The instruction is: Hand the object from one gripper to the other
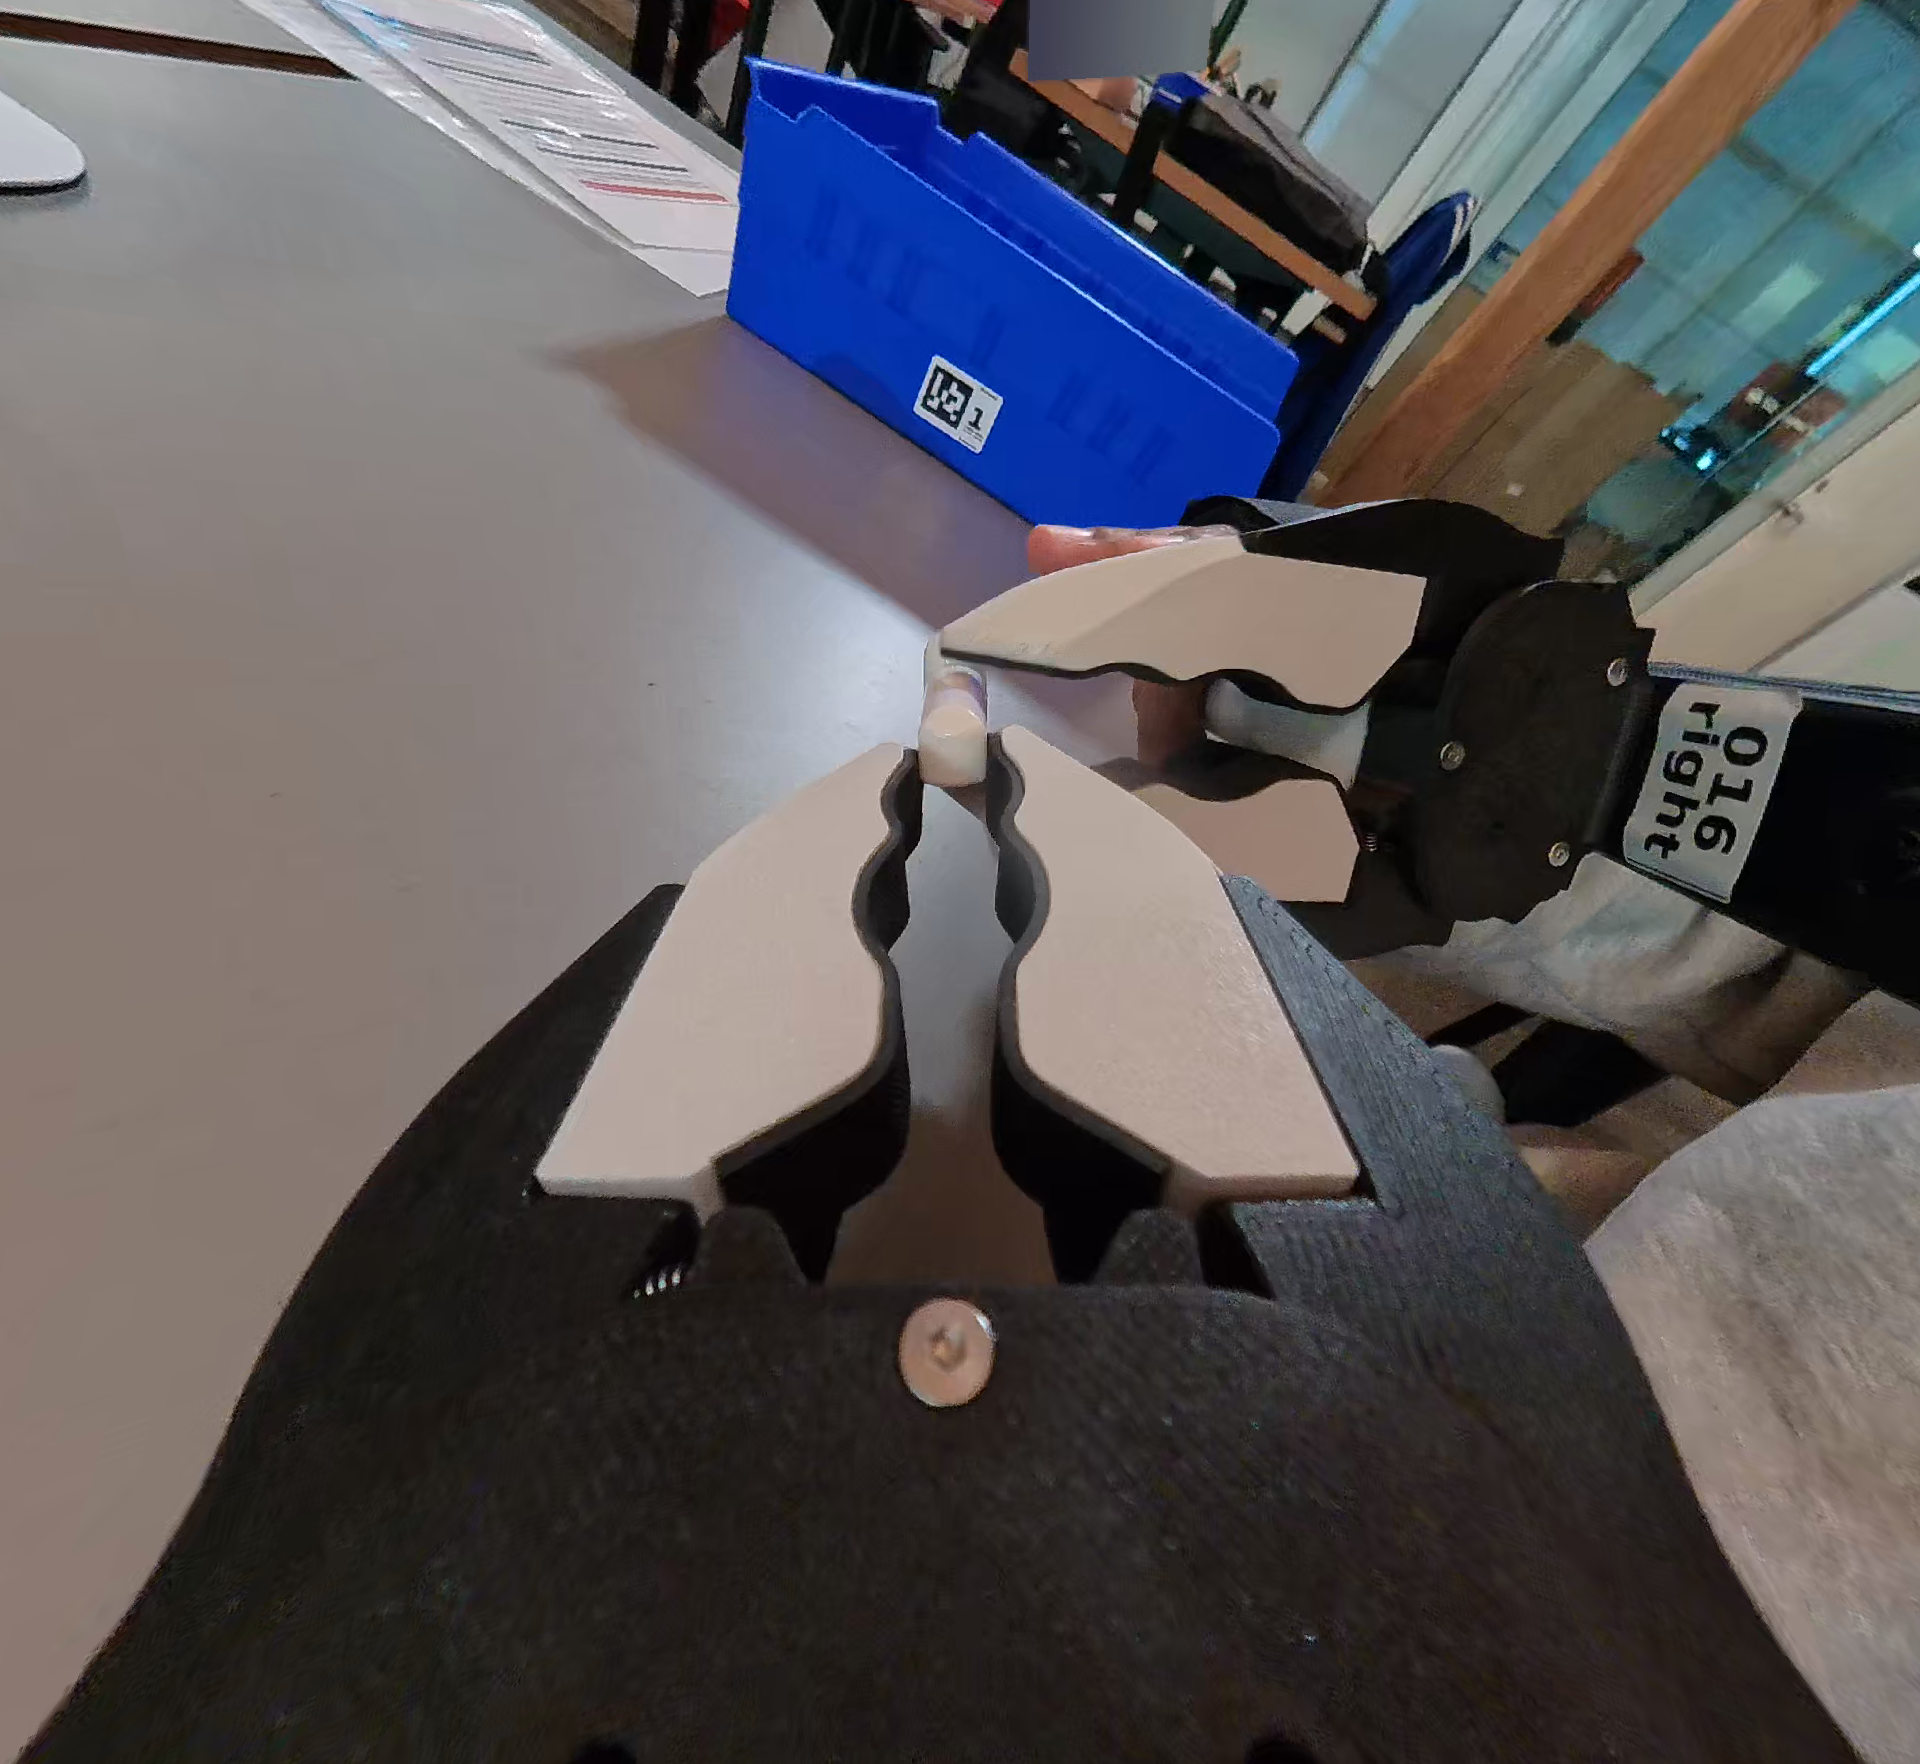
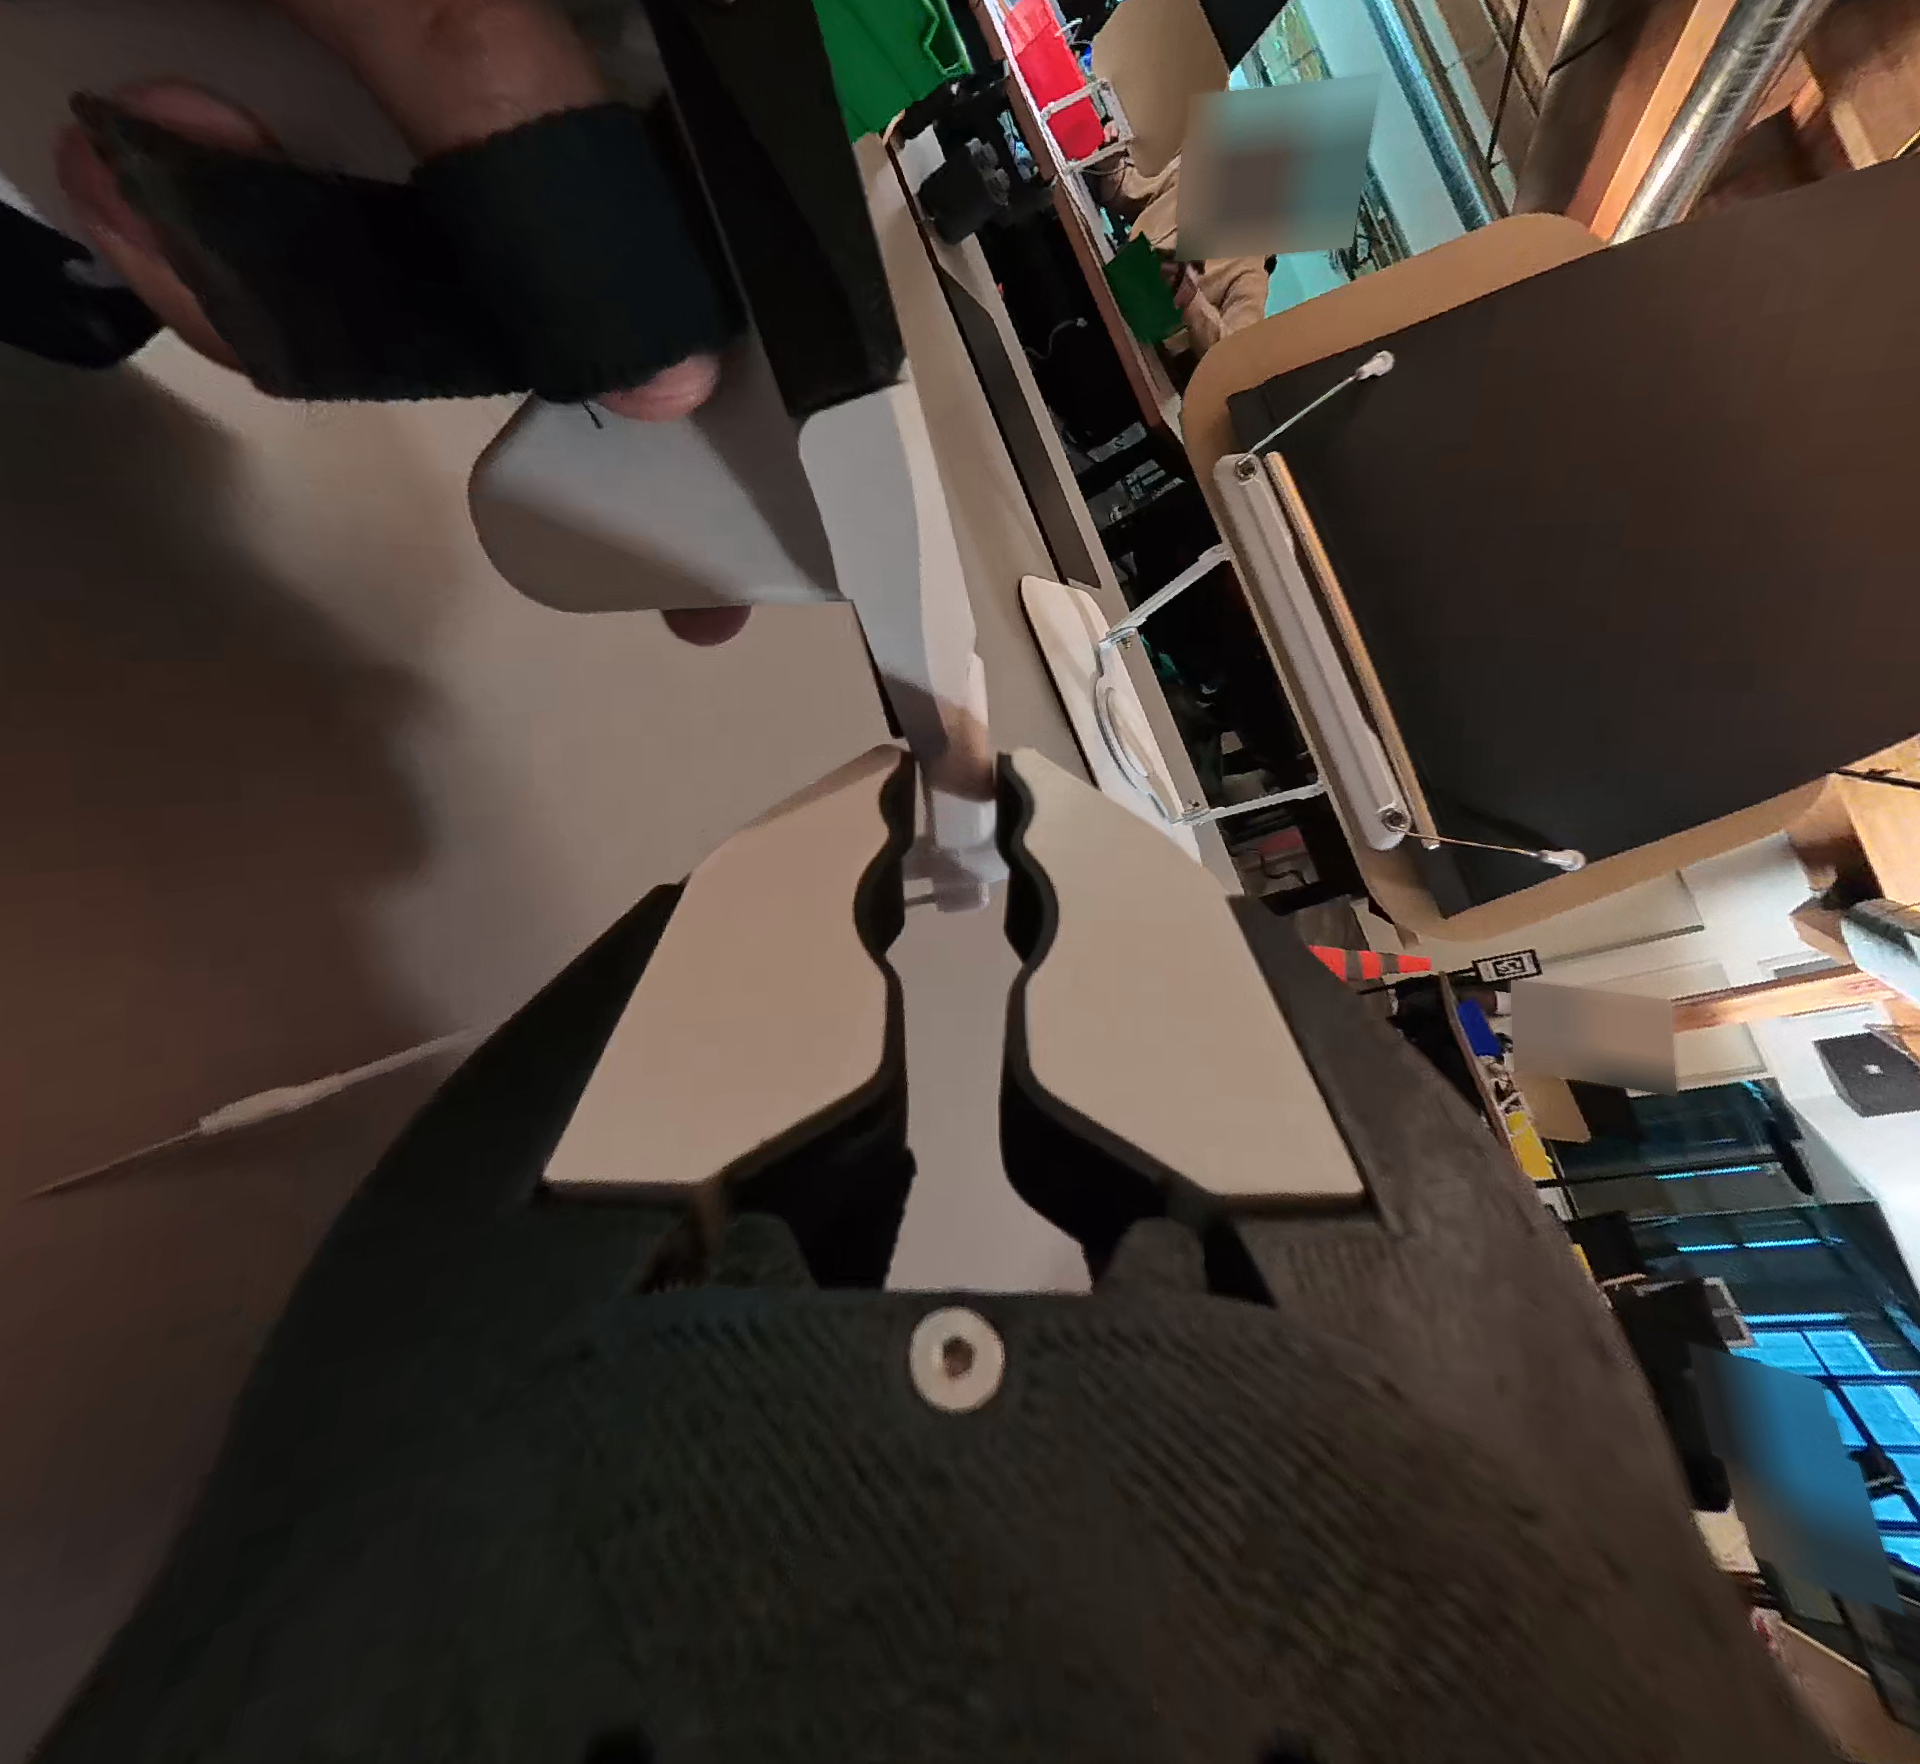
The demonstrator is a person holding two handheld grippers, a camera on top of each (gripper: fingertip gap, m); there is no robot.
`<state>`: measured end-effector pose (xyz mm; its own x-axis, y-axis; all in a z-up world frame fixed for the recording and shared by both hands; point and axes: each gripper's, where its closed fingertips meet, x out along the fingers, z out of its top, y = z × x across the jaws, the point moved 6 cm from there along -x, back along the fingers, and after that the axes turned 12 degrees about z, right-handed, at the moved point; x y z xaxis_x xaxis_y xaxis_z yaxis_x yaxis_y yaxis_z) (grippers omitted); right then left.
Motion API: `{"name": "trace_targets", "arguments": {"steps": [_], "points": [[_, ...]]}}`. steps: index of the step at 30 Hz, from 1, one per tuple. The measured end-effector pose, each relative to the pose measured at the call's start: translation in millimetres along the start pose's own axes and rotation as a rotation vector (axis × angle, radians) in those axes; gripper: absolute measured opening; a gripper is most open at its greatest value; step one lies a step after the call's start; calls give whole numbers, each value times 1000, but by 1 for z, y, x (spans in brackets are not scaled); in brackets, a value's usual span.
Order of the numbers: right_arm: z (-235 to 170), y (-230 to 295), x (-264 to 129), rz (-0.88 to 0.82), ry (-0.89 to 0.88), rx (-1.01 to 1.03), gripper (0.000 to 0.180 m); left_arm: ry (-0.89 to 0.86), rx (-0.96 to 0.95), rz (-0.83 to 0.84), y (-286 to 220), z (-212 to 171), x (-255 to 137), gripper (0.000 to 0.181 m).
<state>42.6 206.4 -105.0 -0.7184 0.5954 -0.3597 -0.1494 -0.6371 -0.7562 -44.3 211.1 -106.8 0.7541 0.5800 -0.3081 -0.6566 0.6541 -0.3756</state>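
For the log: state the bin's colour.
Blue bin, with a black-and-white marker sticker; best in the left wrist view.

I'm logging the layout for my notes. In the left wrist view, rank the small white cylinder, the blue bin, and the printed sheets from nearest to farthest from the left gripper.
1. Small white cylinder: between the left gripper fingertips.
2. Blue bin: ahead, slightly right, on the table.
3. Printed sheets: beyond the bin, far left.

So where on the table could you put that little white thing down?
The grey table is bare in front of the blue bin, out to the white pad on the far left. It is crowded where both hand-held grippers meet around the small white cylinder, and papers cover the far edge.
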Motion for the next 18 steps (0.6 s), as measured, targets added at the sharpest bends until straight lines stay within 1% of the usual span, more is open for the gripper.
{"name": "trace_targets", "arguments": {"steps": [3, 6, 7, 8, 9, 11, 15, 16, 18], "points": [[-1, 1, 0, 15, -1, -2, 14, 1, 59, 22, -1, 0, 0, 12], [-1, -1, -1, 30, -22, 39, 14, -29, 98, 23, -3, 1, -1, 12], [-1, -2, -1, 36, -31, 69, 14, -49, 93, 20, -3, 3, -2, 14], [-3, -4, -1, 42, -42, 107, 14, -68, 81, 15, -4, 4, -2, 21], [-5, -7, -2, 52, -60, 156, 14, -78, 64, 13, -3, 5, -3, 28], [-10, -13, -3, 91, -119, 296, 14, -96, 29, 9, 0, 7, -4, 34], [-20, -29, -10, 233, -350, 682, 14, -118, -47, -36, 4, 9, -7, 33], [-23, -34, -11, 251, -385, 757, 14, -112, -65, -48, 5, 8, -6, 32], [-28, -40, -14, 262, -425, 833, 14, -99, -92, -74, 5, 6, -5, 28]]}}
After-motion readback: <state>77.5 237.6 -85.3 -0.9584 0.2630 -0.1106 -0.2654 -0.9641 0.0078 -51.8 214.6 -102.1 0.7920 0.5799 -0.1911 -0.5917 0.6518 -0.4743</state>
